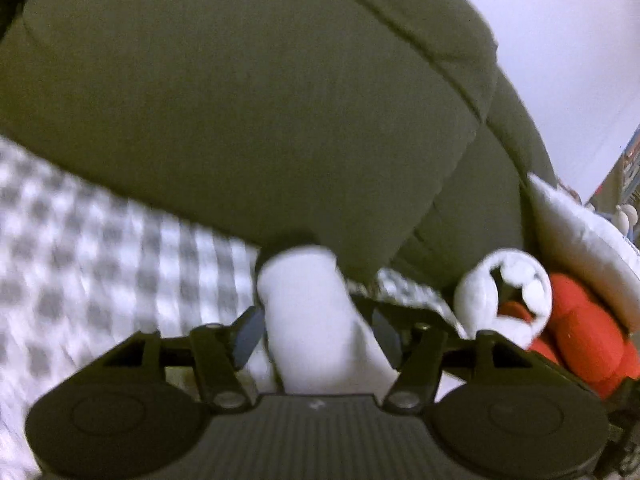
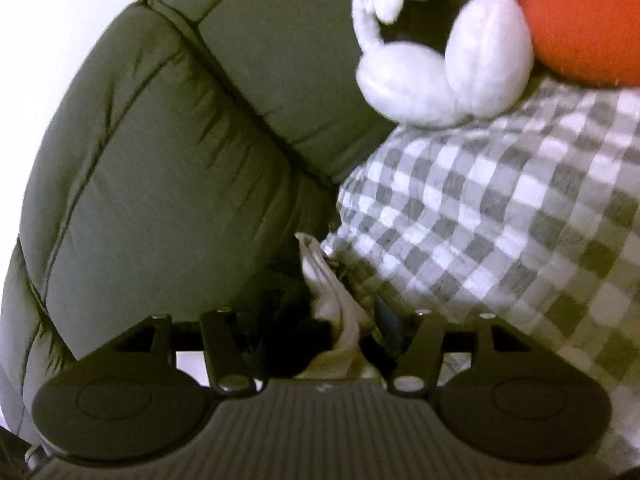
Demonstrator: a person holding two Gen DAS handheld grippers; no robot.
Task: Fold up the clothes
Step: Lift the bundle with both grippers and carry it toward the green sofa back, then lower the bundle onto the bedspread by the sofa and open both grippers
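Left gripper (image 1: pixel 316 332) is clamped on a bunched white garment (image 1: pixel 304 320), held near the olive sofa back (image 1: pixel 240 100). Right gripper (image 2: pixel 340 320) pinches a thin white fold (image 2: pixel 324 280) over the checked cover (image 2: pixel 500 208). Judgement: keep both grips level and the cloth taut, clear of the plush toy (image 2: pixel 440 60).
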